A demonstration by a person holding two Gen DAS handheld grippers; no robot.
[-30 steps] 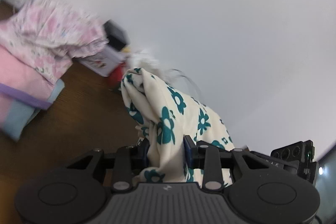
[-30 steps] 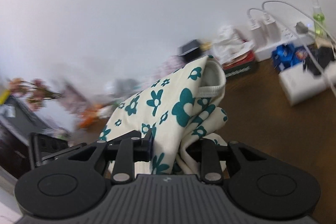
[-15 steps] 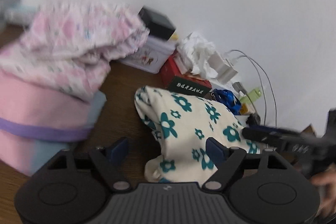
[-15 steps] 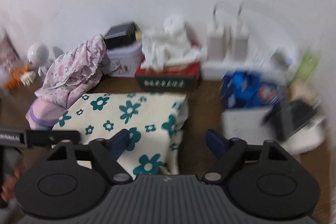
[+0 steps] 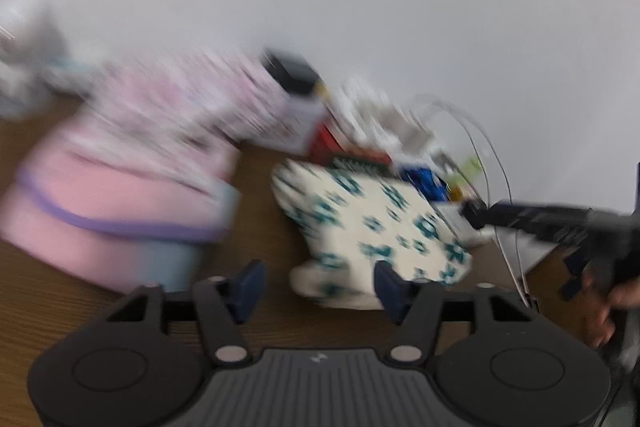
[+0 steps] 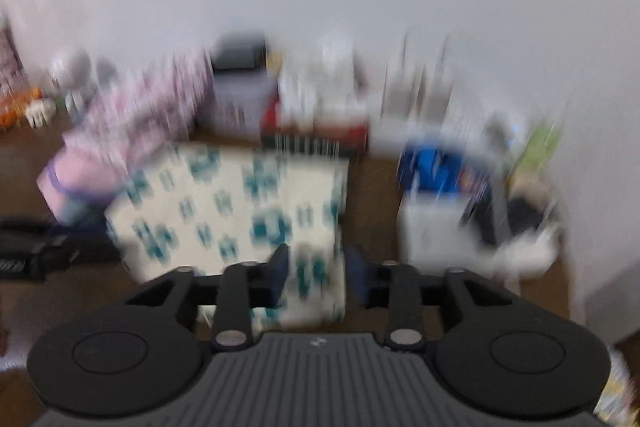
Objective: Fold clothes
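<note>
- While both views blur, the floral cloth (image 6: 224,203) lies as a flat folded rectangle on the table (image 5: 260,227); soft, light, best pinched at a corner.
- Left gripper (image 5: 320,285) gapes empty; right gripper (image 6: 314,277) straddles its near edge, unclenched.
- Pink pile (image 5: 120,187) at ten o'clock, boxes (image 6: 312,131) at twelve crowd it.

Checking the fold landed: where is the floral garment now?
The floral garment lies folded on the brown table, centre in the right wrist view, between the pink clothes pile and white box.
</note>
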